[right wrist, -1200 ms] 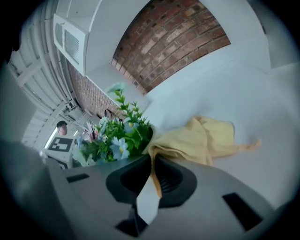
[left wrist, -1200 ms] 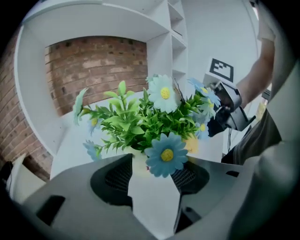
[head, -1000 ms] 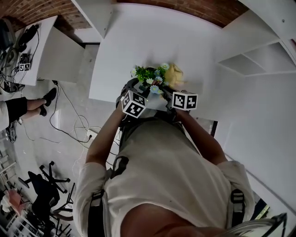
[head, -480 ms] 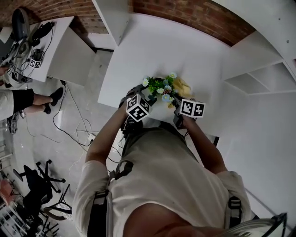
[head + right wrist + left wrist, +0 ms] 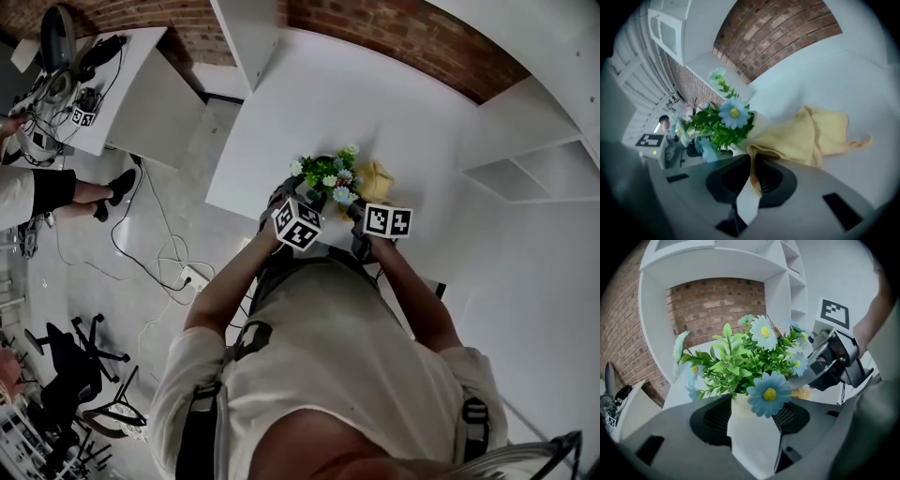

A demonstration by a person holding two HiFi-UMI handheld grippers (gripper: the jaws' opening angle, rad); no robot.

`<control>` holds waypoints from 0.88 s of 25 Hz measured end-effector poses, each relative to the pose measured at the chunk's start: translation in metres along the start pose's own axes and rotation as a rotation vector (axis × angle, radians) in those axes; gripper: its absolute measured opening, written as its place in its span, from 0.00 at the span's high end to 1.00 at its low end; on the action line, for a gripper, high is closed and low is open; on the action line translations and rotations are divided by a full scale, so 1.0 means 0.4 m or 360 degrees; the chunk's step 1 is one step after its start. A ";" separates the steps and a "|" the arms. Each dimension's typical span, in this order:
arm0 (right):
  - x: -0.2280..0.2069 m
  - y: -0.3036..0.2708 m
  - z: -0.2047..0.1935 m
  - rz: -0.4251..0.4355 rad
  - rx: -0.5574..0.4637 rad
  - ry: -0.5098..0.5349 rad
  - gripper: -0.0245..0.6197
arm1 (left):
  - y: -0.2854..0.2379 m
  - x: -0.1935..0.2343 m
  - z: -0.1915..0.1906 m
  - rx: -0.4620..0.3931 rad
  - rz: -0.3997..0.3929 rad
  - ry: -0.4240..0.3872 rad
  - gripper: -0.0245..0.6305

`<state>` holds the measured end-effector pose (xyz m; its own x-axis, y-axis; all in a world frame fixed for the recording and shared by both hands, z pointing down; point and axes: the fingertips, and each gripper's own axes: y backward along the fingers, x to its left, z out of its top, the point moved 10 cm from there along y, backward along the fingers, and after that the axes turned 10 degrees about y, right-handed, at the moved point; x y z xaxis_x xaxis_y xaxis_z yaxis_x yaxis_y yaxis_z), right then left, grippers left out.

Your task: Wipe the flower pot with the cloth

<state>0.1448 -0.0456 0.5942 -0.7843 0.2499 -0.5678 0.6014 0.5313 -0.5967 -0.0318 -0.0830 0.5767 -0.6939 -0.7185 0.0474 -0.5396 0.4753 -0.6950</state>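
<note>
The flower pot (image 5: 752,441) stood on the white table (image 5: 309,103), holding artificial flowers (image 5: 740,364). Your left gripper (image 5: 757,404) had just been closing, its jaws pressing the pot's sides. Beside the pot, your right gripper (image 5: 751,161) was clamped on the yellow cloth (image 5: 811,133).

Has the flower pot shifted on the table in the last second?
No. The flower pot still stands near the table's front edge, cloth at its right; only the camera shifted.

Flower pot (image 5: 326,178) on table (image 5: 375,103) near front edge; cloth (image 5: 377,178) on table just right, against pot.
</note>
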 end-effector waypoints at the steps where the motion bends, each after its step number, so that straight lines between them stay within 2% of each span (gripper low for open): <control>1: 0.008 -0.003 -0.010 0.0015 0.0027 0.0030 0.90 | -0.001 -0.005 -0.001 0.0001 0.0016 0.0026 0.56; 4: 0.024 -0.007 -0.037 0.0074 0.0061 0.0030 0.90 | -0.003 -0.027 -0.001 0.0008 0.0016 0.0061 0.56; 7: 0.029 -0.008 -0.039 0.0108 0.0079 0.0055 0.90 | 0.004 -0.028 -0.004 0.0042 -0.0057 0.0039 0.55; 10: 0.014 0.018 -0.019 0.0089 -0.0009 0.0005 0.90 | 0.022 -0.005 -0.004 0.0050 -0.0136 -0.0005 0.54; 13: -0.007 0.042 0.015 0.0024 -0.0135 -0.0037 0.90 | 0.025 0.024 0.002 0.0051 -0.0142 -0.0069 0.54; 15: -0.010 0.040 0.033 -0.0001 -0.0163 -0.0019 0.90 | 0.016 0.025 0.007 0.0068 -0.0144 -0.0092 0.54; 18: 0.002 0.015 0.039 0.0020 -0.0129 0.0020 0.90 | 0.000 0.010 0.012 0.0086 -0.0136 -0.0091 0.54; 22: 0.035 -0.021 -0.006 0.0070 -0.0003 0.0085 0.90 | -0.013 -0.009 0.010 0.0072 -0.0073 -0.0039 0.54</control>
<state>0.1284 -0.0445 0.5927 -0.7640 0.3161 -0.5625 0.6354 0.5201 -0.5707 -0.0246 -0.0851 0.5772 -0.6568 -0.7514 0.0628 -0.5482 0.4187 -0.7240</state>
